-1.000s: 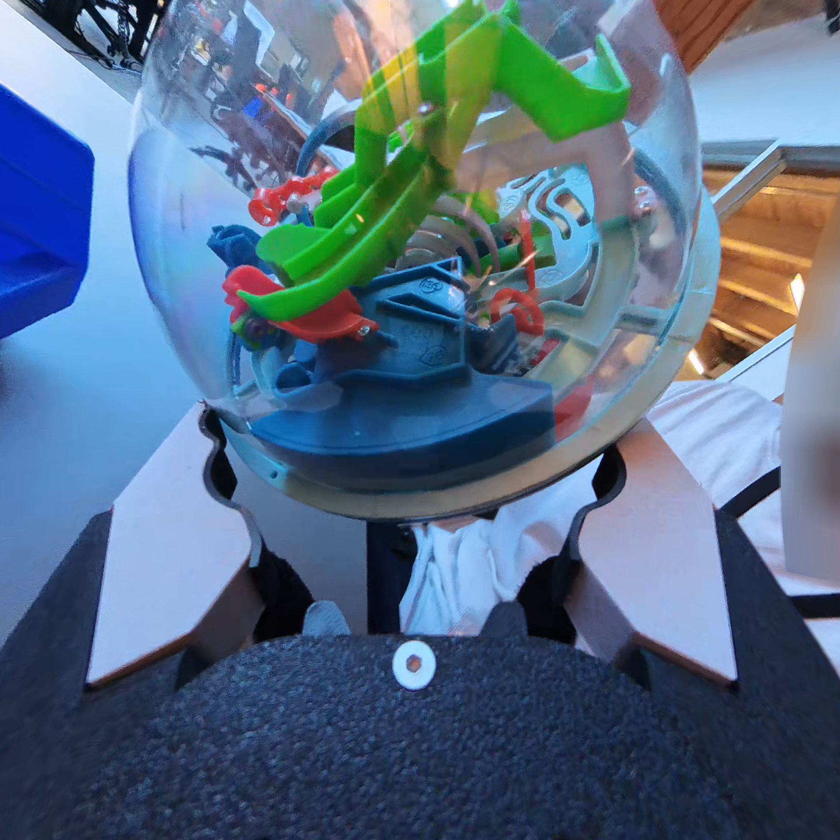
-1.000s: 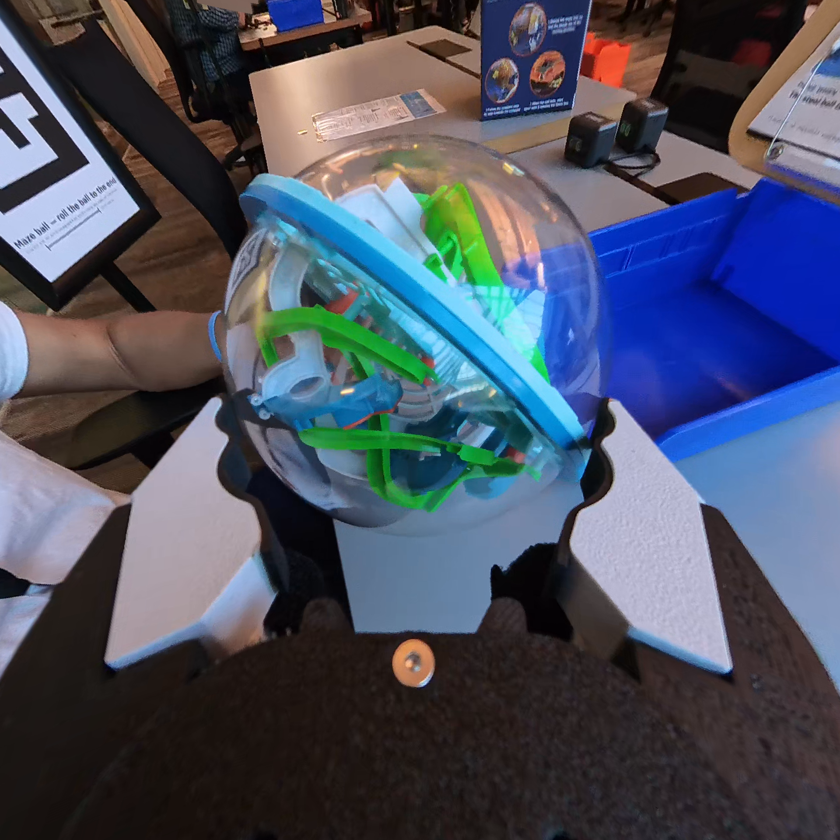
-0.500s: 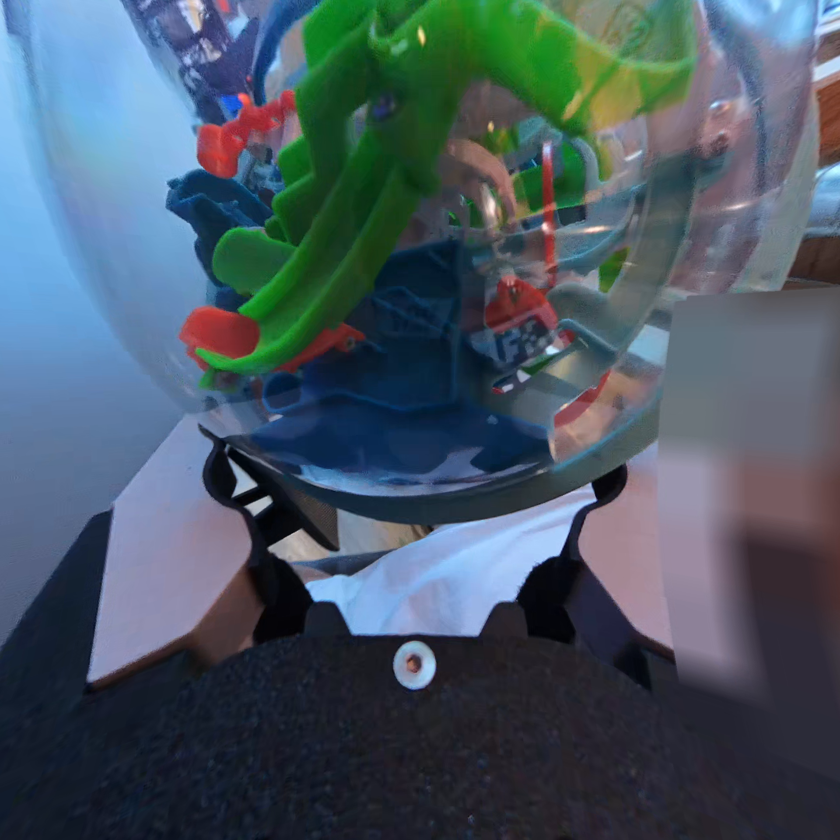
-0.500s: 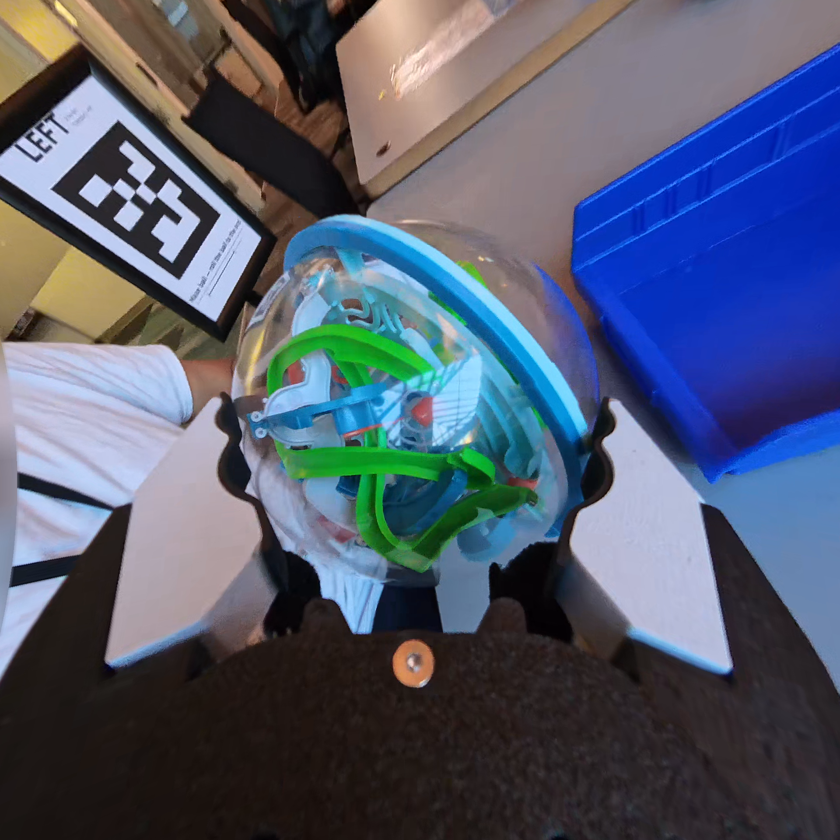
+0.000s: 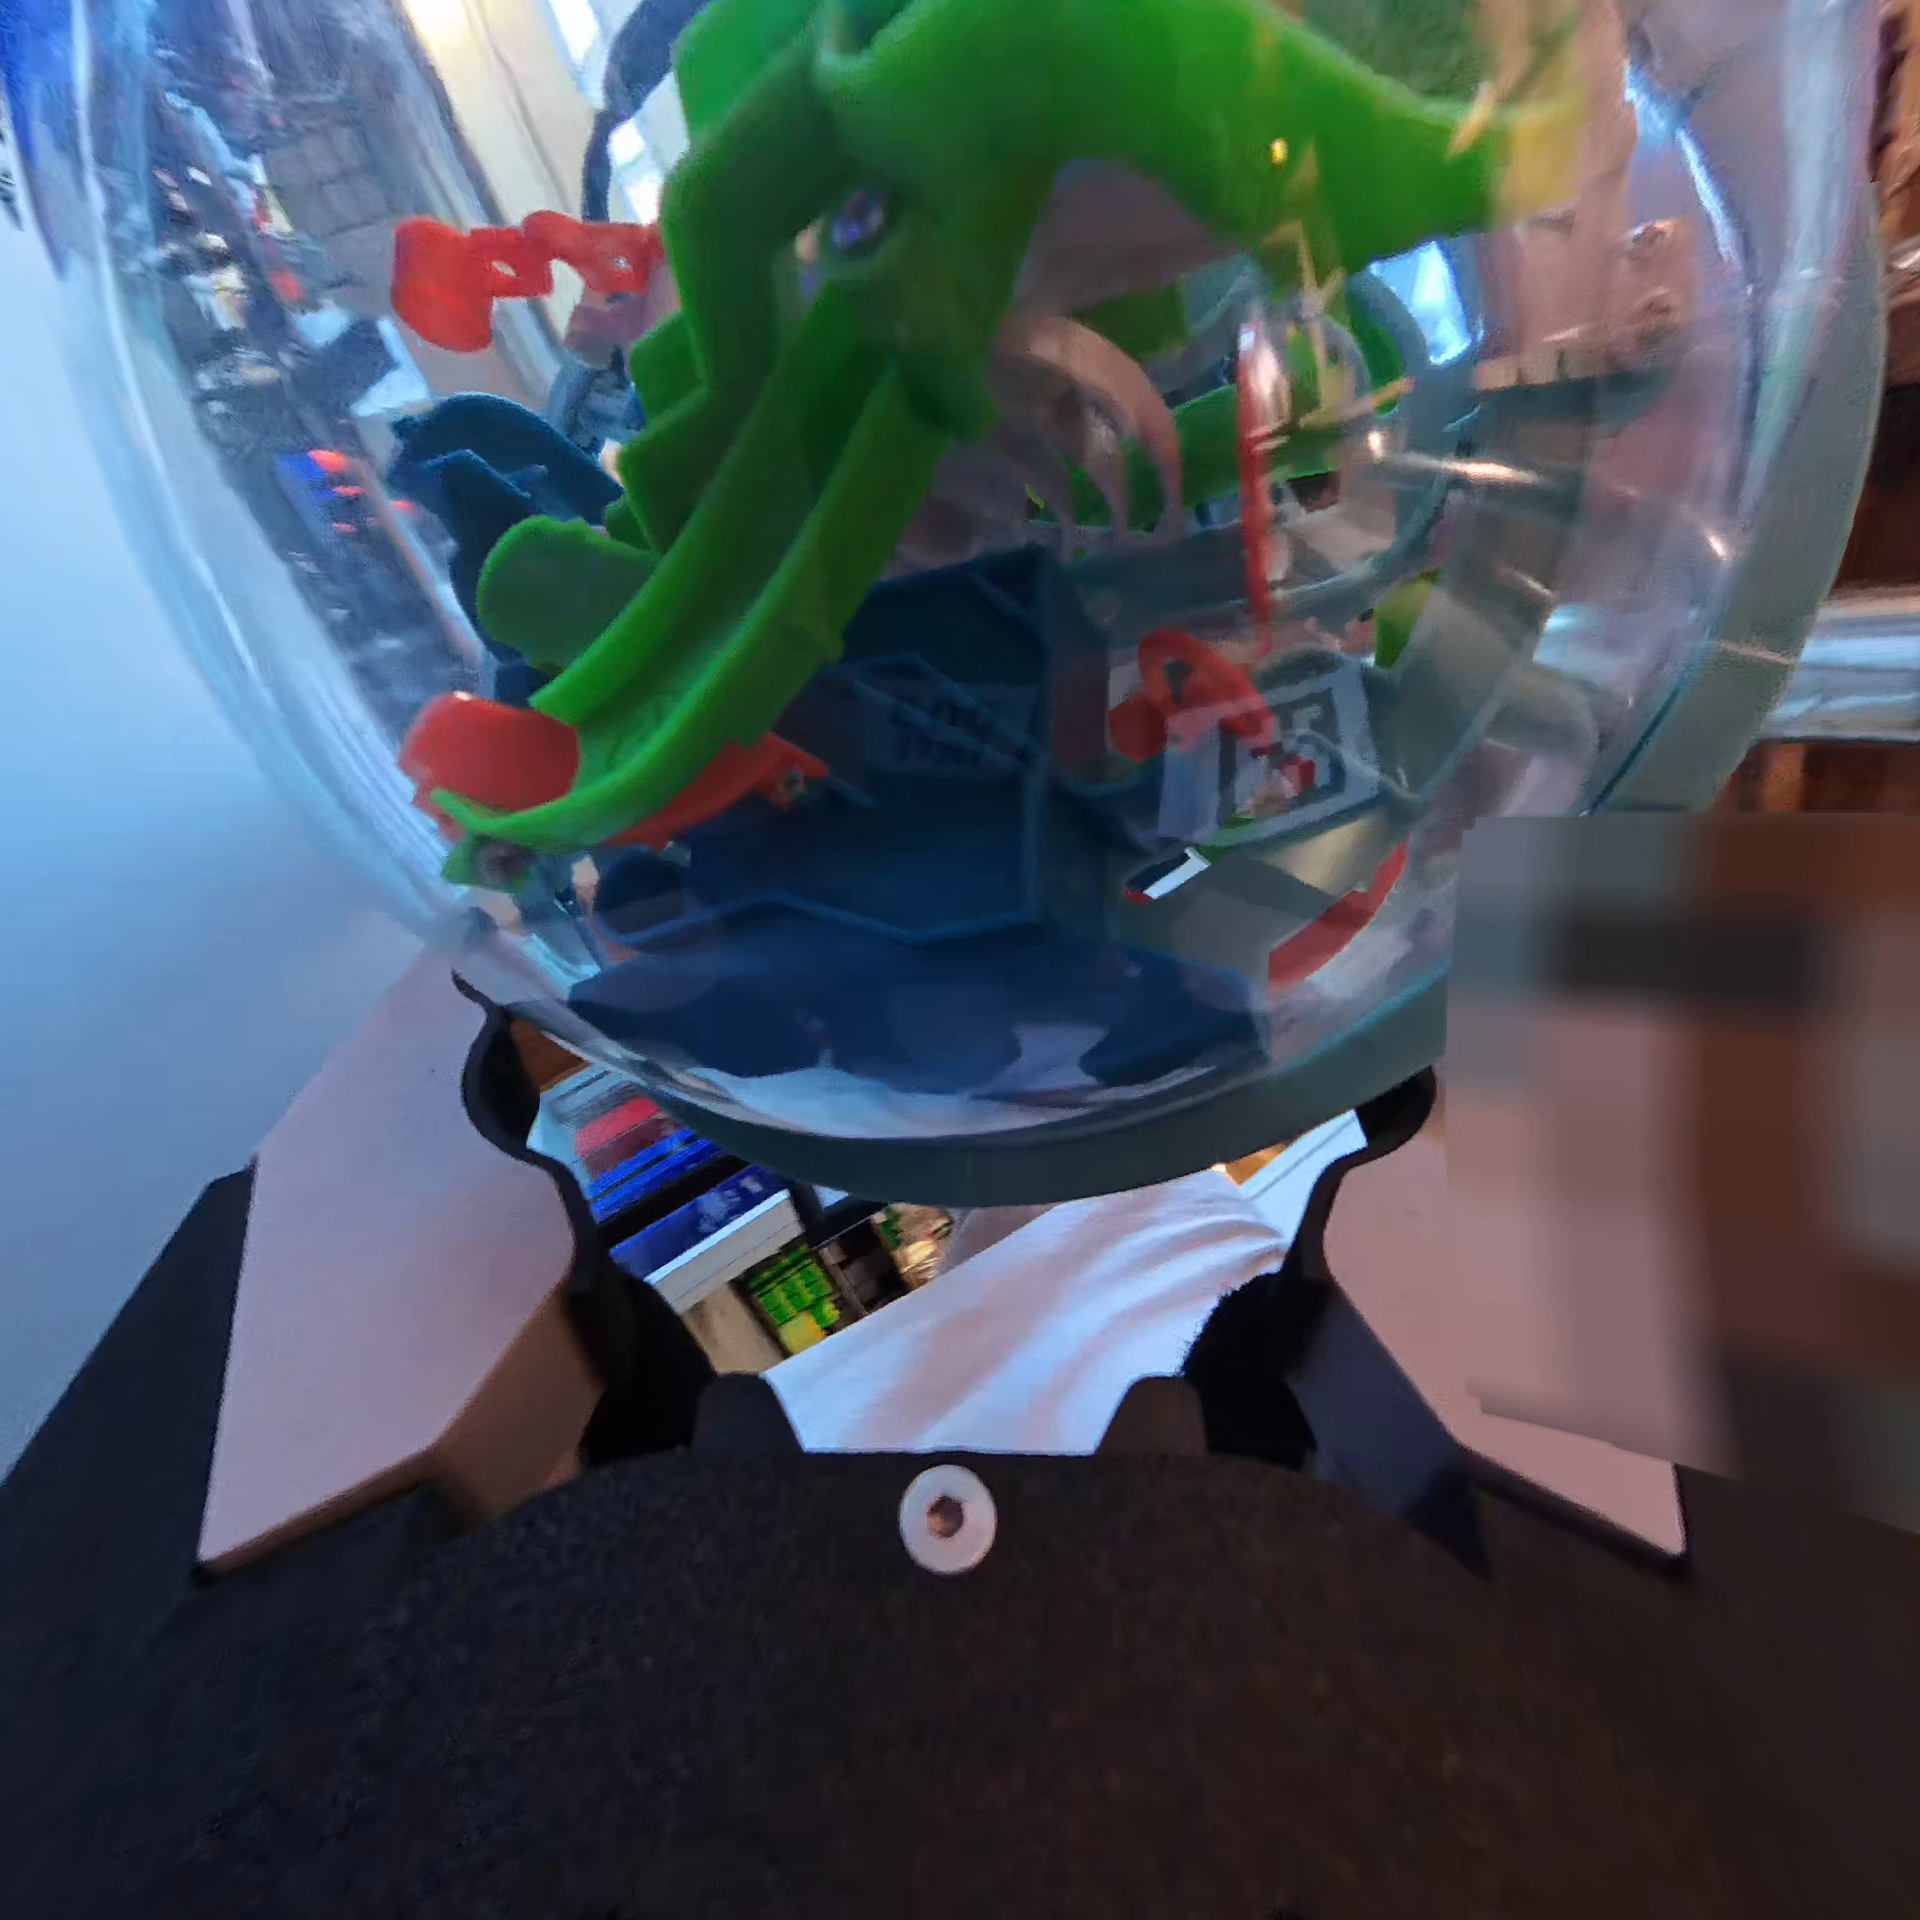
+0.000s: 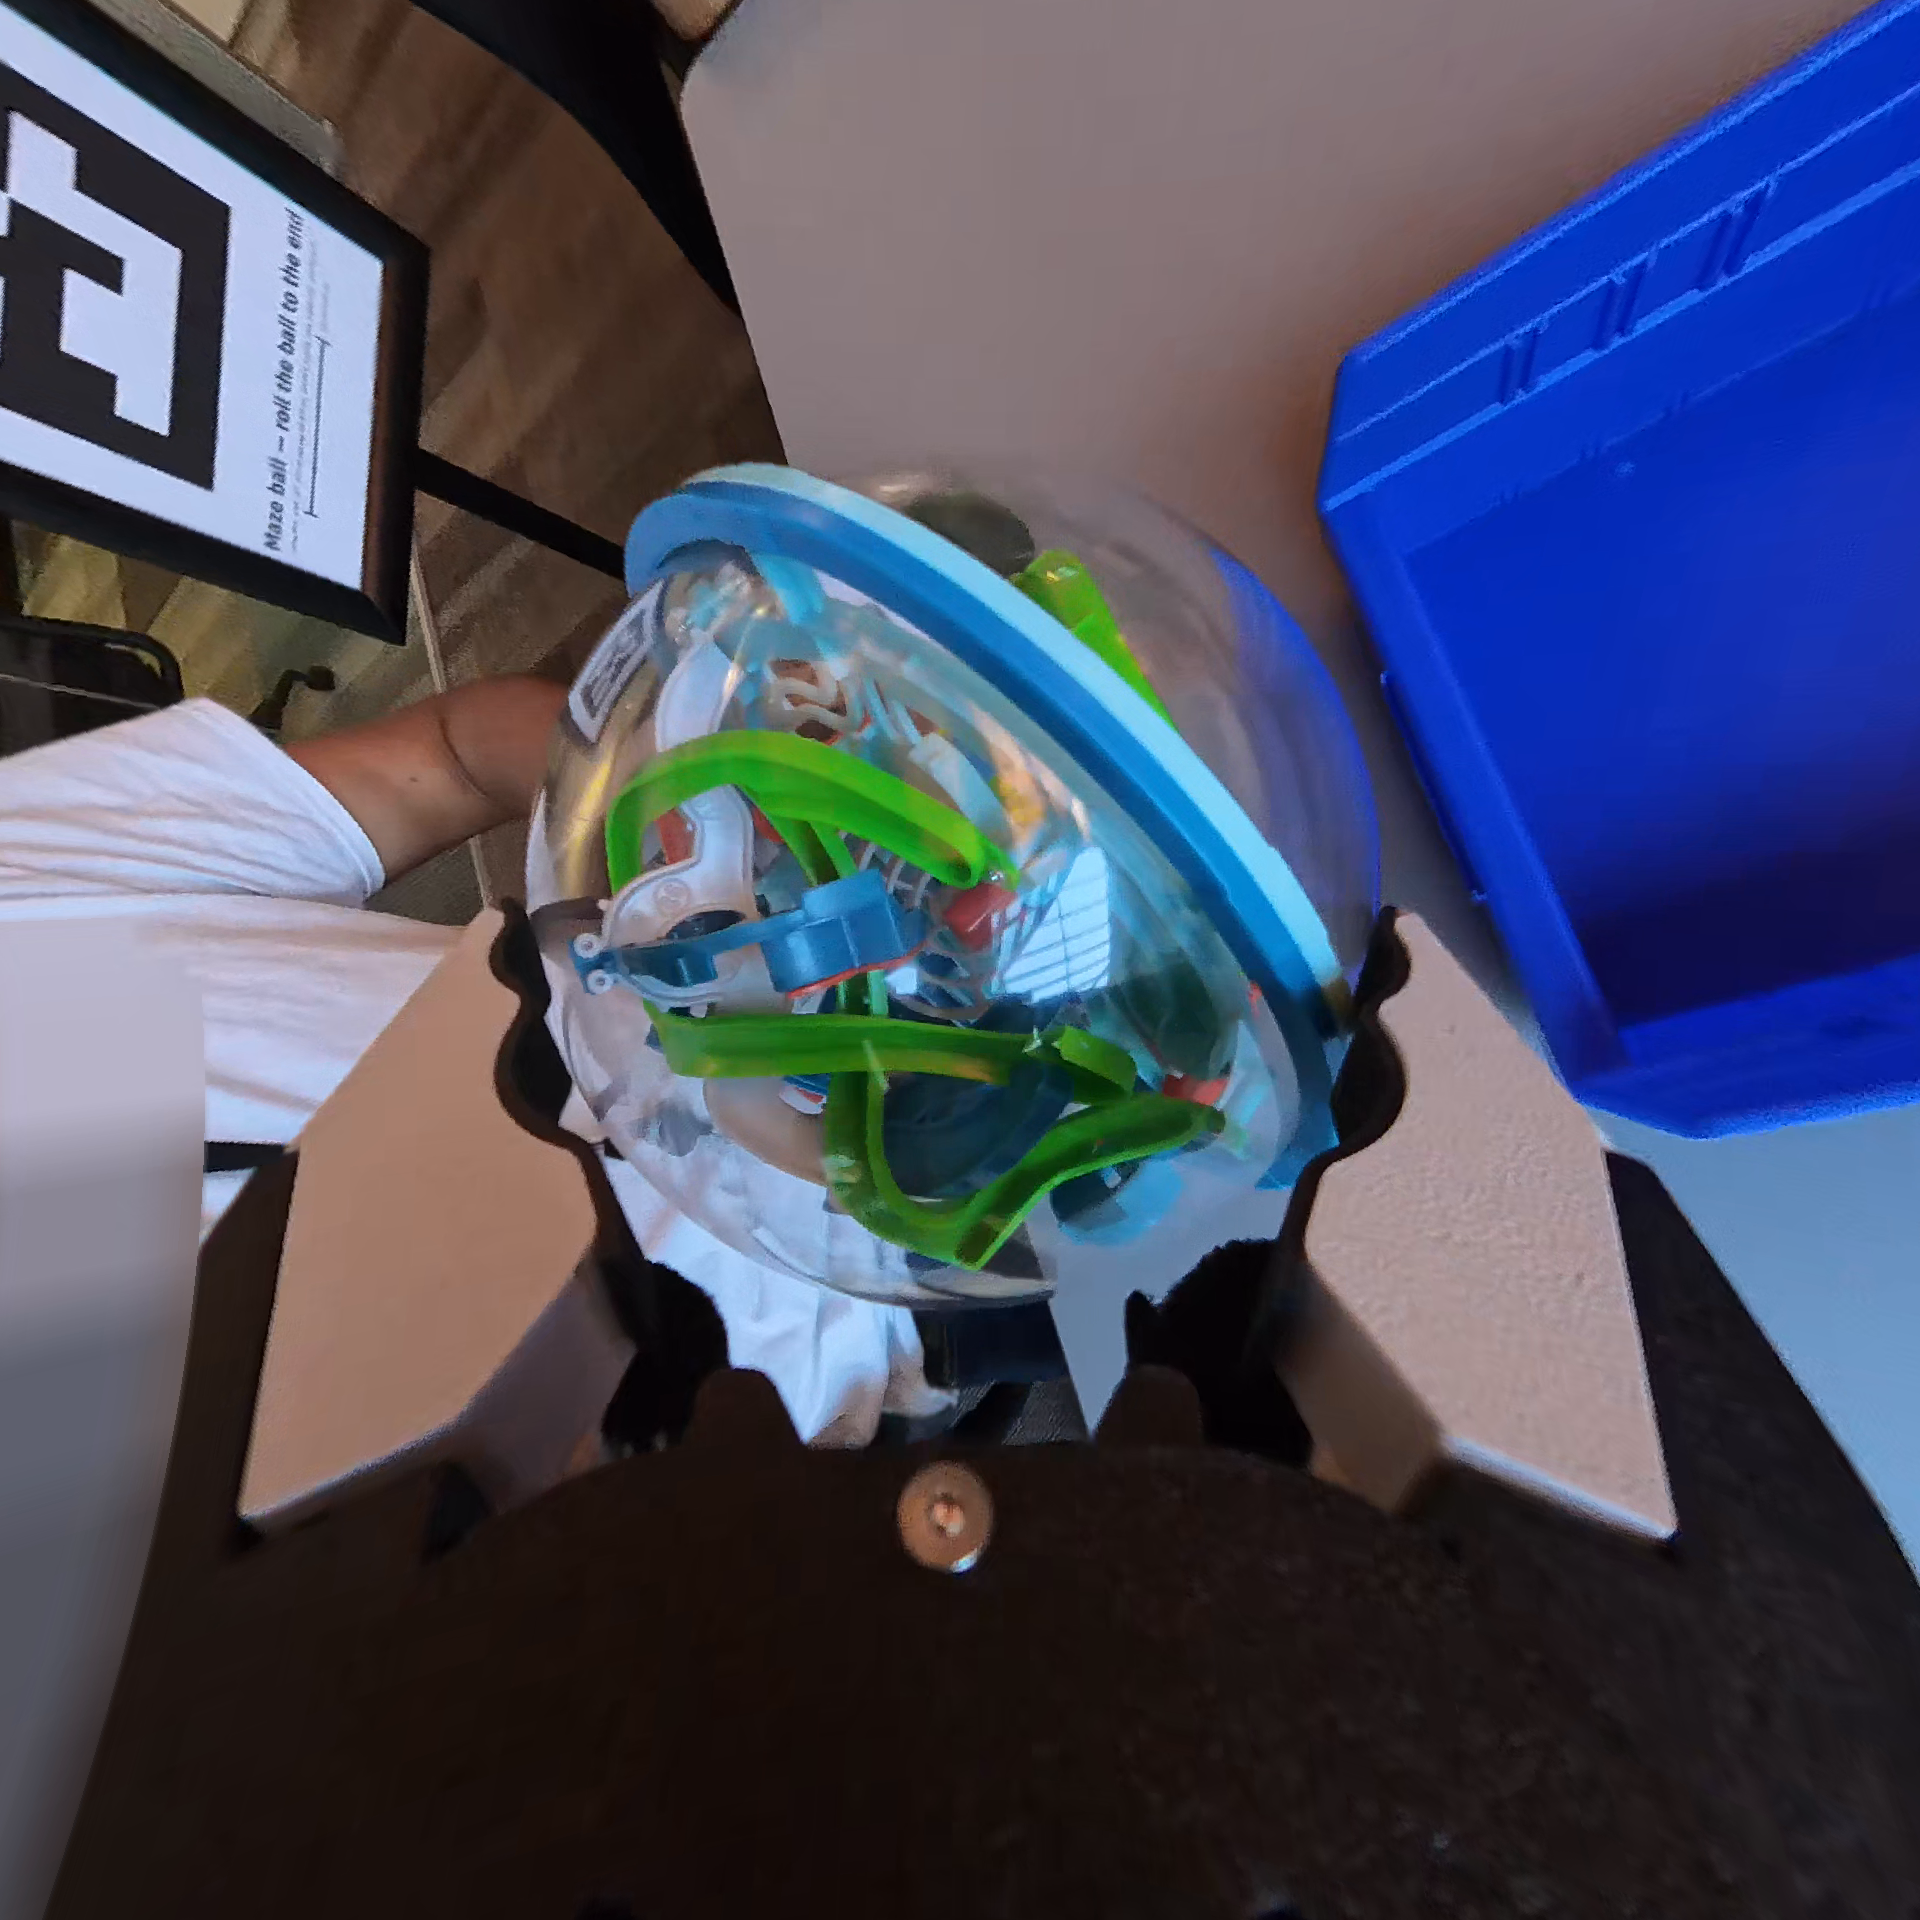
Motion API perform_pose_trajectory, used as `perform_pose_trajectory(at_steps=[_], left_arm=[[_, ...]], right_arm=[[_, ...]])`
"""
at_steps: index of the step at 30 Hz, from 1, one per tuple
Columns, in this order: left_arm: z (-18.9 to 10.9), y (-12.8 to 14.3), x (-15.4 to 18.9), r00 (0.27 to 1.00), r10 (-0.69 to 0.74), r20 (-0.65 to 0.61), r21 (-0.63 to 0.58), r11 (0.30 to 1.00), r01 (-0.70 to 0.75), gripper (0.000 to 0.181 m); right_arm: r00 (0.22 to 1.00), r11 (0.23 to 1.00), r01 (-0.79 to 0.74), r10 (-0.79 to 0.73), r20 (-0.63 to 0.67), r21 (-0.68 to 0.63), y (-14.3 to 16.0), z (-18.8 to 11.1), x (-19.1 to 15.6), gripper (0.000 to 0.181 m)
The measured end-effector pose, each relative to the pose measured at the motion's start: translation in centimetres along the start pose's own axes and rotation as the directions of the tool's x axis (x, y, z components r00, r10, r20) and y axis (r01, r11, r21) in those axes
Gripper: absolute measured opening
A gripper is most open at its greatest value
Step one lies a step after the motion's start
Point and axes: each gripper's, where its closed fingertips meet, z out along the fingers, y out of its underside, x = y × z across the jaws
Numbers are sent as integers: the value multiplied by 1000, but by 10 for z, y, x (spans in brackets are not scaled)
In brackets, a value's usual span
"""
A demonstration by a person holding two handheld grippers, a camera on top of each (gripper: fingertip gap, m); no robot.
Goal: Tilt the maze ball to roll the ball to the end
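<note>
The maze ball [image 5: 935,582] is a clear sphere with green, blue and red tracks inside and a blue rim band [image 6: 1091,717]. It is held in the air between both grippers. My left gripper [image 5: 951,1049] is shut on its lower part, and the sphere fills most of the left wrist view. My right gripper [image 6: 945,997] is shut on the same maze ball [image 6: 935,914], with the rim band running diagonally from upper left to lower right. I cannot pick out the small rolling ball inside.
A blue plastic bin [image 6: 1662,644] sits on the grey table [image 6: 1039,260] to the right. A framed sign [image 6: 187,312] stands at the upper left over the wooden floor. A person's arm [image 6: 436,758] and white sleeve [image 6: 177,821] lie behind the maze ball.
Both grippers have tipped the maze ball: the right wrist view now looks more steeply down at the table and bin, and the sphere has come closer in the left wrist view.
</note>
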Motion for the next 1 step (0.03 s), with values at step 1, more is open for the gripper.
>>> perform_pose_trajectory(at_steps=[1], left_arm=[[0,-2,2,1000,-16,-15,8,1000,16,161]], right_arm=[[1000,1000,-18,18,-7,-19,-2,1,0,149]])
